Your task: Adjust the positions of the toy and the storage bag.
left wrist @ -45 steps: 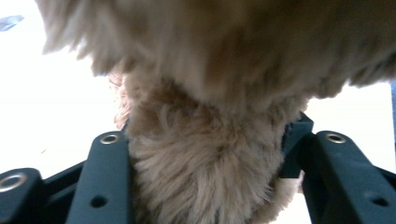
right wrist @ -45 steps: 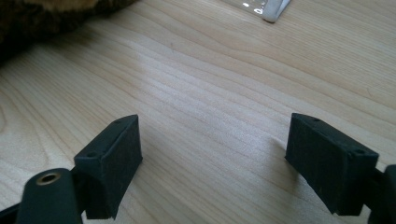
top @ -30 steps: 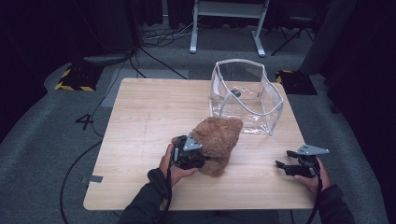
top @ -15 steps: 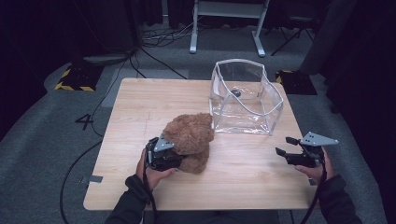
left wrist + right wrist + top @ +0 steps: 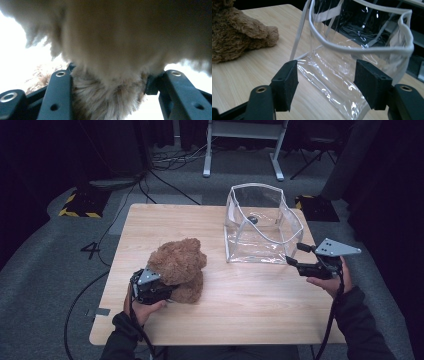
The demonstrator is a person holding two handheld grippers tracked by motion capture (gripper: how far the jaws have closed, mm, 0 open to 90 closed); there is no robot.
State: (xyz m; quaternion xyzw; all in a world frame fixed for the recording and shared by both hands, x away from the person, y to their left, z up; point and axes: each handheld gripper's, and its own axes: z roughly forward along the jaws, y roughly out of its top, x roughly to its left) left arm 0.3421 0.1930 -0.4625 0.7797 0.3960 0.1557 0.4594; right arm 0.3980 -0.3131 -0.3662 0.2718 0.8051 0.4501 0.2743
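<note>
A brown fuzzy teddy bear (image 5: 178,266) lies on the wooden table (image 5: 260,305), left of centre. My left gripper (image 5: 161,289) grips it from the near-left side. In the left gripper view, fur (image 5: 110,50) bulges between the two black jaws of the left gripper (image 5: 117,76). A clear plastic bag with a white rim (image 5: 262,222) stands open at the back right. My right gripper (image 5: 295,254) is open beside the bag's near right corner. In the right gripper view, the pads (image 5: 287,83) of the right gripper (image 5: 328,82) straddle the bag's wall (image 5: 337,72) without touching it, and the bear (image 5: 237,32) lies at upper left.
A small dark object (image 5: 253,220) lies inside the bag. A white metal stand (image 5: 245,140) and cables (image 5: 165,162) are on the floor beyond the table. The table's right edge (image 5: 330,305) runs below my right hand.
My left gripper has dragged the bear leftward across the table, away from the bag. My right gripper has moved away from the front edge, up to the bag's near right corner.
</note>
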